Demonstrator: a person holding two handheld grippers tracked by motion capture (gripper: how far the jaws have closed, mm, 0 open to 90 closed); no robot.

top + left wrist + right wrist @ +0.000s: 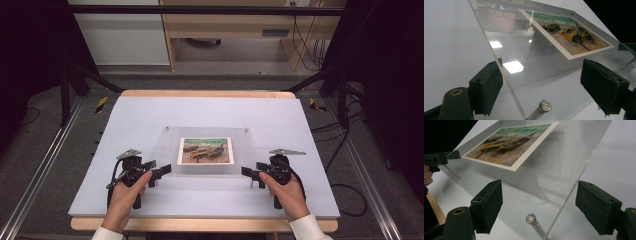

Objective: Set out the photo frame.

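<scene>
A clear acrylic panel (170, 150) lies at the middle of the pale table (150, 112), raised on small metal standoffs. A painted print of boats (206, 150) sits inside it. My left gripper (159, 171) is at the panel's near left corner and stands open. In the left gripper view the panel's edge (506, 82) runs between the two pads beside a standoff (545, 106), and the right pad is well clear. My right gripper (248, 174) is open at the near right corner, straddling the edge (571, 195) and a standoff (531, 219).
The table's wooden near edge (200, 225) lies just behind both hands. Black frame posts (65, 85) flank the table at left and right. Cables (345, 145) trail on the floor to the right. A wooden desk (230, 25) stands beyond the far edge.
</scene>
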